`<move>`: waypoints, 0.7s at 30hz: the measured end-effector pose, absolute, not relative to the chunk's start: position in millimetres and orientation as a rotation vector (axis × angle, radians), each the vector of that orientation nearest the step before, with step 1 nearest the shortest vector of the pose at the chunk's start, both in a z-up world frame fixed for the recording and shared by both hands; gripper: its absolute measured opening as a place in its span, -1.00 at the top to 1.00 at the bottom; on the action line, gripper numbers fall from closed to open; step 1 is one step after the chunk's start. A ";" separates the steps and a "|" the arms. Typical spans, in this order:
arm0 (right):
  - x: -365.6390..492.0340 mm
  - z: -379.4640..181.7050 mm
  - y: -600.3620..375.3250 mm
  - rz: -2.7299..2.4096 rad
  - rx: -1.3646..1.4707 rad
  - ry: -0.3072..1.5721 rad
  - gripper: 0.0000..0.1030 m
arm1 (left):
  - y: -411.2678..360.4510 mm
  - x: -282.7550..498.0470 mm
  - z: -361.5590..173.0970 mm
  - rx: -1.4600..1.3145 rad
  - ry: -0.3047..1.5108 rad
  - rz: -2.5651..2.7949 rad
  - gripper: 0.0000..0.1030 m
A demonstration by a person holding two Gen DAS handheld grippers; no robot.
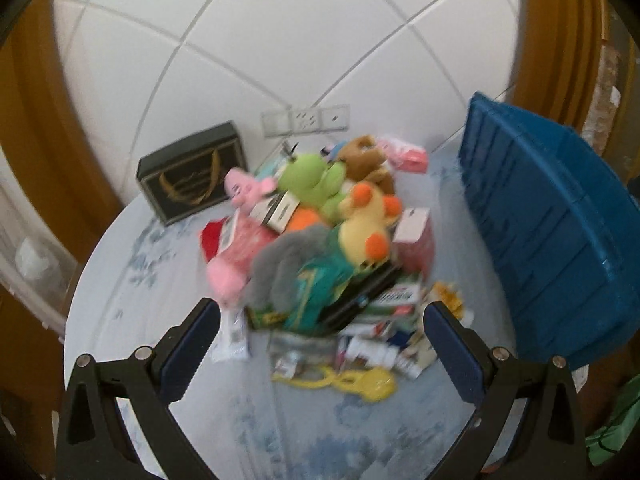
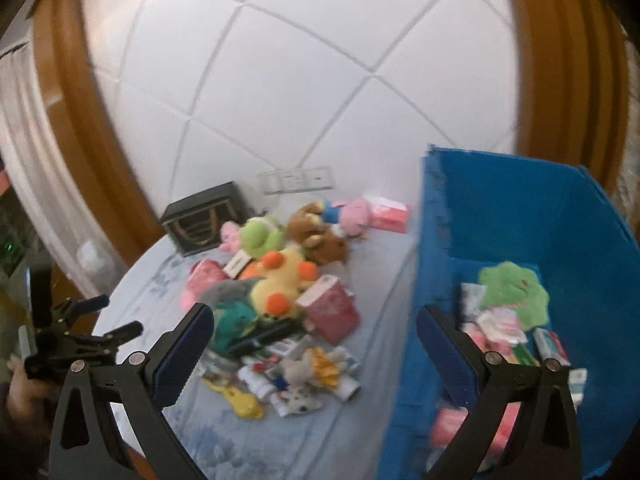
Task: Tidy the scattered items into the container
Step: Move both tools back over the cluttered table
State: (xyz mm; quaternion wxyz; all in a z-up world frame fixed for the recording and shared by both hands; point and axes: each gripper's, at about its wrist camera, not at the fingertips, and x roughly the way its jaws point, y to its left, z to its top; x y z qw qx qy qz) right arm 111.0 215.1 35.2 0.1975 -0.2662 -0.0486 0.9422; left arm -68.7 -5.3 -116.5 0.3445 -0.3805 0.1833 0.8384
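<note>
left claw [image 1: 320,344]: i hold it wide, empty, framing the pile [image 1: 320,240] at centre
right claw [image 2: 316,352]: wide, empty, beside bin [image 2: 520,208]

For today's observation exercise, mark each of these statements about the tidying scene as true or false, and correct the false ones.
1. The blue container already holds a green plush. True.
2. The left gripper is shut on the yellow duck plush. False: its jaws stand wide open and empty, in front of the pile.
3. A dark box with gold lettering stands by the tiled wall behind the pile. True.
4. The right gripper carries a pink box. False: it is open and holds nothing.
5. All the toys are in the container. False: the duck, a brown plush and many other things lie on the table.
</note>
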 end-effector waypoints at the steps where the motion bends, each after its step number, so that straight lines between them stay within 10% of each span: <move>1: 104.4 27.0 206.5 2.642 -0.767 -0.161 -0.99 | -11.6 -71.1 -121.4 -0.999 0.481 2.178 -1.00; 21: 2.9 -199.3 177.8 2.584 -1.334 -0.163 -0.98 | -87.6 -162.0 -267.2 -1.279 0.578 2.072 -1.00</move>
